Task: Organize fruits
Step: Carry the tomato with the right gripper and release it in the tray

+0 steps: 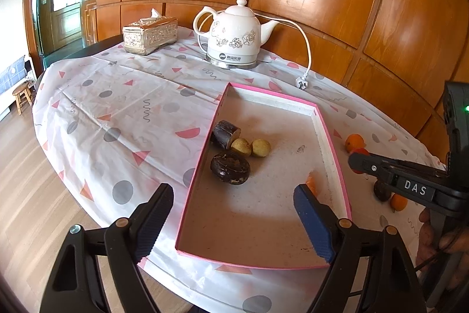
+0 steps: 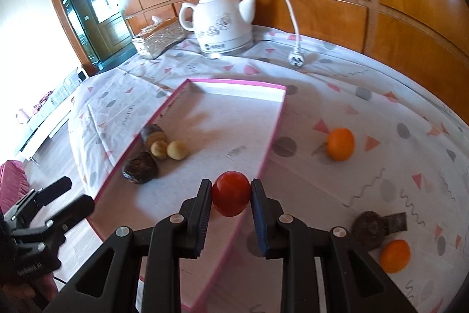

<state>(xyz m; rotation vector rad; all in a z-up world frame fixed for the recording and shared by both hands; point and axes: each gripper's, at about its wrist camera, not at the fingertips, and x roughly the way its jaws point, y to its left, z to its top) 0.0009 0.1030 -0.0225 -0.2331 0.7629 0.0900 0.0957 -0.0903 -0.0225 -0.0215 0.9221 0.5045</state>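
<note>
A shallow pink-rimmed tray [image 1: 202, 166] [image 2: 274, 143] lies on the patterned cloth. In it, near the left rim, are a dark round fruit [image 1: 230, 167] [image 2: 140, 167], a dark cut piece [image 1: 225, 133] and two small tan fruits [image 1: 250, 148] [image 2: 176, 149]. My left gripper [image 1: 234, 195] [image 2: 70, 195] hangs open over the tray's near end with nothing between its fingers. My right gripper [image 2: 231, 192] [image 1: 359, 160] is shut on a red tomato [image 2: 231, 197], held above the tray's right rim. Two oranges [image 2: 340, 144] [image 2: 395, 255] and a dark fruit [image 2: 368, 228] lie on the cloth to the right.
A white ceramic kettle [image 1: 234, 34] with cord and loose plug [image 1: 302, 82] stands at the back, with a silver tissue box [image 1: 151, 34] to its left. Wooden wall panels run behind the table. The table's left edge drops to the wood floor.
</note>
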